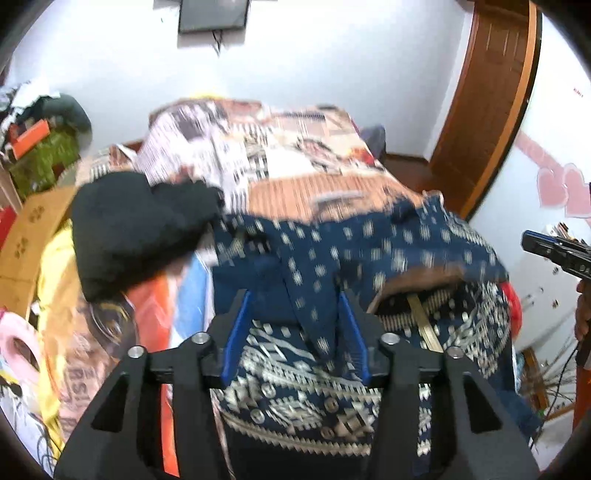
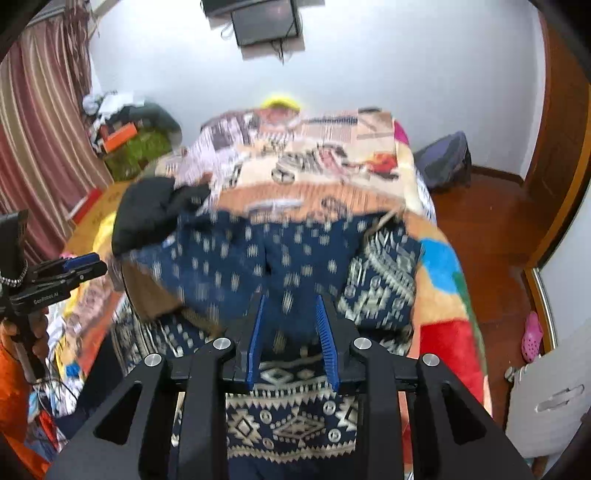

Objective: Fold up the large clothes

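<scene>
A bed with a bright blanket of many colours is filling the room, and a lumpy black piece of clothing is lying on it near the far left, touching the top edge of the big dark blue cloth with white patterns. A dark screen is hanging on the white wall behind the bed, a brown wooden door is standing to the right, and striped red curtains are hanging to the left. The blue cloth is lying spread on the near part of the bed, right under and in front of both tools. The left gripper is sitting part way open over the cloth, and its blue fingers are not pressing on anything. The right gripper is open a smaller way over the same cloth, holding nothing. In the right wrist view, the left gripper's side is showing white letters, something like "GenRobot AI", though they are small and fuzzy.
</scene>
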The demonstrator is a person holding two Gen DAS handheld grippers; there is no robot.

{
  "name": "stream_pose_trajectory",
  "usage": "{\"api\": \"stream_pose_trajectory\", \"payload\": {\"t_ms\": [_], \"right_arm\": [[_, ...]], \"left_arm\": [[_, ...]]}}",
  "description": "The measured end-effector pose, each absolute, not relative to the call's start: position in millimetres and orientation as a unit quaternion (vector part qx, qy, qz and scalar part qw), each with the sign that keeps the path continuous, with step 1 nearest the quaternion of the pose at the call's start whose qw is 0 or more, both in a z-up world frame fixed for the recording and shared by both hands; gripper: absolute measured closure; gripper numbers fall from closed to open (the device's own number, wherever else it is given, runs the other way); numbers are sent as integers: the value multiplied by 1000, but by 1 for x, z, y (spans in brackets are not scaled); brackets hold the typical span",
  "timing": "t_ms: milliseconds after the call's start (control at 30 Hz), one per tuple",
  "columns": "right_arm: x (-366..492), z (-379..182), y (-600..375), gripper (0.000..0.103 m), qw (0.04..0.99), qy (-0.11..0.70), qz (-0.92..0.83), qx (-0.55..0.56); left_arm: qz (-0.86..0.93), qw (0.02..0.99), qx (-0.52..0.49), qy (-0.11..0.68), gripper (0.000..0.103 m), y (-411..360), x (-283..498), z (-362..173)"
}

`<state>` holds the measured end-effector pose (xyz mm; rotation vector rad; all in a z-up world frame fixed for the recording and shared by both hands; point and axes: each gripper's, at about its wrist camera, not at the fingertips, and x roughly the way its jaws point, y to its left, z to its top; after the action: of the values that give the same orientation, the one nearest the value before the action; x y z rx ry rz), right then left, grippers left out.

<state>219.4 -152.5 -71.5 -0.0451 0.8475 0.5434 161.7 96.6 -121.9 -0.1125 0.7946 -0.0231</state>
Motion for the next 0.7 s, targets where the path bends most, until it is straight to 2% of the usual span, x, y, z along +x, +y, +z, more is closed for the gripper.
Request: {"api": "stream_pose_trajectory", "payload": {"t_ms": [67, 133, 400, 700], "right_arm": [[226, -64, -151, 65, 885, 389, 258, -16], [234, -59, -148, 64, 890, 377, 258, -10], [272, -64, -126, 63, 885, 378, 270, 6], [311, -99, -100, 63, 856, 430, 286, 16]], "left_arm": [[-2, 924, -50, 379, 53, 100, 171, -117], [1, 924, -51, 378, 53, 105, 184, -115], [-2, 915, -52, 400, 52, 115, 253, -133], [-47, 891, -54, 449, 52, 100, 316, -176]]}}
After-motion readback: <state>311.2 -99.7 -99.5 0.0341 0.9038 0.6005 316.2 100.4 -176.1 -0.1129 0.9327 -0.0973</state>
